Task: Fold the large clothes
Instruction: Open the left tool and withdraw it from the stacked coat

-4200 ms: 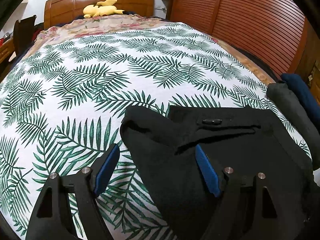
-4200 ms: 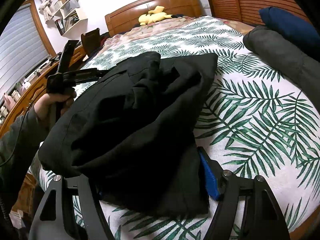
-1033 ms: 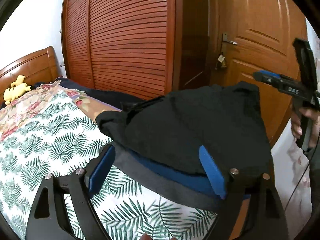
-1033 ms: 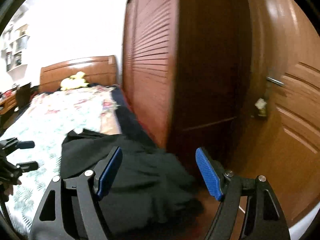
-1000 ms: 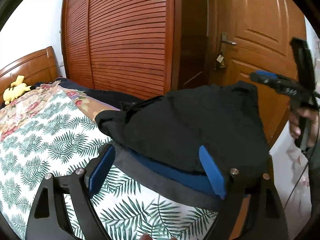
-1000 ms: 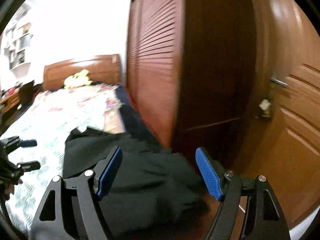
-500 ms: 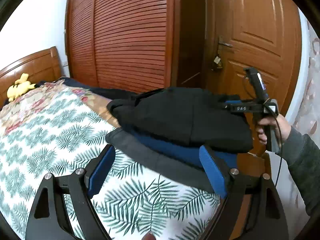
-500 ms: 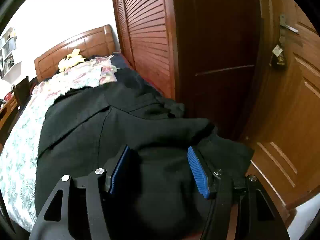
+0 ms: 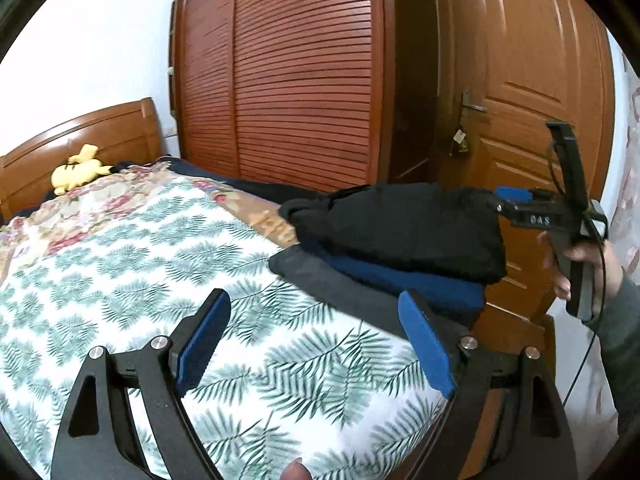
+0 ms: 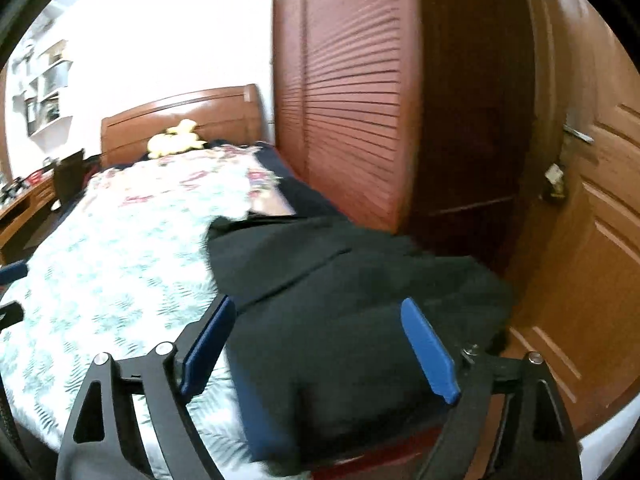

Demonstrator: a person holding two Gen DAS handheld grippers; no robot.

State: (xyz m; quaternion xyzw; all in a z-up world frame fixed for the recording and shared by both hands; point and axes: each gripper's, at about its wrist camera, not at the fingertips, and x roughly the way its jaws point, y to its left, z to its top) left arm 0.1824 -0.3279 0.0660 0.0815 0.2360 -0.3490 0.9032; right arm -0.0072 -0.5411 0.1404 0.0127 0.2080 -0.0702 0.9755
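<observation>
A folded black garment (image 9: 404,228) lies on top of a folded blue one (image 9: 408,282) and a grey one (image 9: 320,276), stacked at the bed's foot corner. It also shows in the right wrist view (image 10: 352,312). My left gripper (image 9: 316,340) is open and empty above the palm-leaf bedspread (image 9: 140,264), short of the stack. My right gripper (image 10: 320,344) is open just above the black garment's near edge, holding nothing. In the left wrist view the right gripper (image 9: 516,204) sits at the stack's right end.
A slatted wooden wardrobe (image 9: 296,80) and a wooden door (image 9: 540,100) stand close behind the stack. A yellow plush toy (image 9: 80,168) lies by the headboard (image 9: 80,140). A desk (image 10: 20,208) is at far left in the right wrist view.
The black garment was carried from mid-bed onto the stack at the corner. In the last half second my right gripper opened wider and drew back; my left gripper pulled back from the stack.
</observation>
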